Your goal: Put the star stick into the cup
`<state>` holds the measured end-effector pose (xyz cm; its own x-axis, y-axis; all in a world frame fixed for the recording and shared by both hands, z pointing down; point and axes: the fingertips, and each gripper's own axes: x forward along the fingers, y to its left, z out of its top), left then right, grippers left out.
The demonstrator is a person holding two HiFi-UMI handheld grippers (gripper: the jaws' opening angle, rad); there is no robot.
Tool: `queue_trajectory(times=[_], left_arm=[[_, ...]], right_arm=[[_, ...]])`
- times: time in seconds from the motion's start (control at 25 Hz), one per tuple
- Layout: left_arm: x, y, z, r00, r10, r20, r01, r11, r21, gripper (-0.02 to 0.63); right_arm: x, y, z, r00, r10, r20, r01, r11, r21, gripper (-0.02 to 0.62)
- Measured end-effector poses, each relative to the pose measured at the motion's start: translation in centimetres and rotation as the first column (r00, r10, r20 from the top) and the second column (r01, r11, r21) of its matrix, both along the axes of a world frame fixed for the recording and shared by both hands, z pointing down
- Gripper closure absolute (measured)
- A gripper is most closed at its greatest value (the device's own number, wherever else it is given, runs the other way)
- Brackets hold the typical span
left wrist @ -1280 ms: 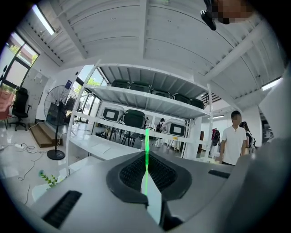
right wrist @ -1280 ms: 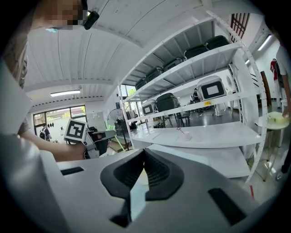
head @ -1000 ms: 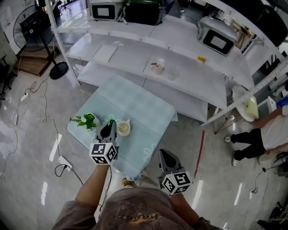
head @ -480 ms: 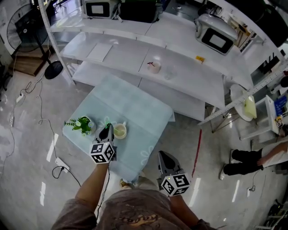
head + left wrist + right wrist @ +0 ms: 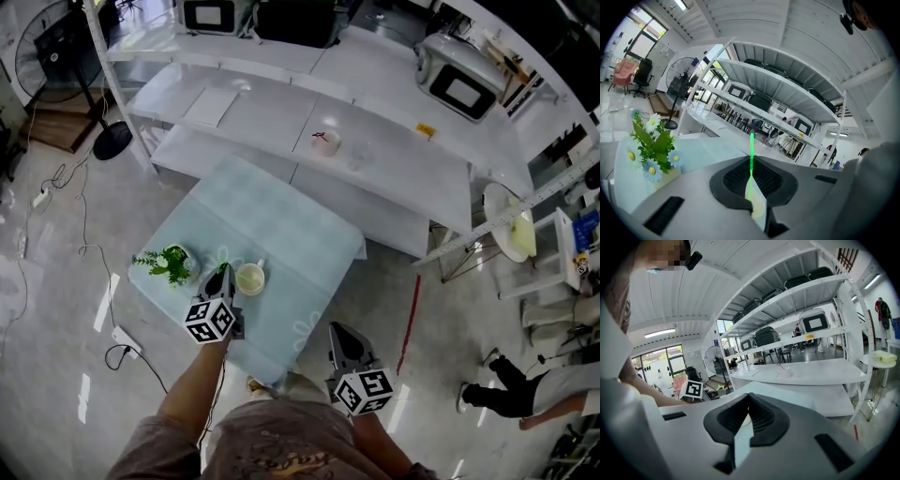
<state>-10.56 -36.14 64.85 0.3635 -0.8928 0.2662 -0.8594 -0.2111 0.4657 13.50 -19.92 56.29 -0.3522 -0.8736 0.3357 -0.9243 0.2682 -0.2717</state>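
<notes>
Green star stick (image 5: 751,147) clamped between left gripper (image 5: 751,182) jaws, sticking out past the tips. Cup (image 5: 250,278) just beside the tips at 3 o'clock, flower pot (image 5: 172,263) at 9 o'clock, both on pale blue table (image 5: 281,220). Right gripper (image 5: 340,334) jaws closed, empty, off the table at 5 o'clock.

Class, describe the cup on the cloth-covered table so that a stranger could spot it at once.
Start at the low table with the pale green cloth, in front of the white shelves. Near its front left corner stands the cup, just right of the potted plant; it is cream and handled, not leafy.
</notes>
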Motion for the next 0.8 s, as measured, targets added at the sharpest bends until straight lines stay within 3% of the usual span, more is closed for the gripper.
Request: queue_trajectory(times=[0.28,0.56,0.8], left_arm=[[-1.5,-0.8,1.3,0.998,-0.05,-0.05,0.047,0.998,-0.043,0.574],[-3.1,-1.5,2.7,0.978,-0.119,-0.17,0.098,0.987,-0.128,0.574],[-3.2,-1.4,3.2,0.978,-0.115,-0.176,0.089,0.985,-0.15,0.574]], right_arm=[[-0.6,-1.1,0.6,1.0,-0.016,0.0,0.016,1.0,-0.014,0.595],[-1.5,-1.9,1.2,0.999,-0.054,0.0,0.054,0.998,-0.027,0.595],[-2.0,-2.3,1.5,0.997,-0.077,0.0,0.077,0.997,-0.031,0.595]])
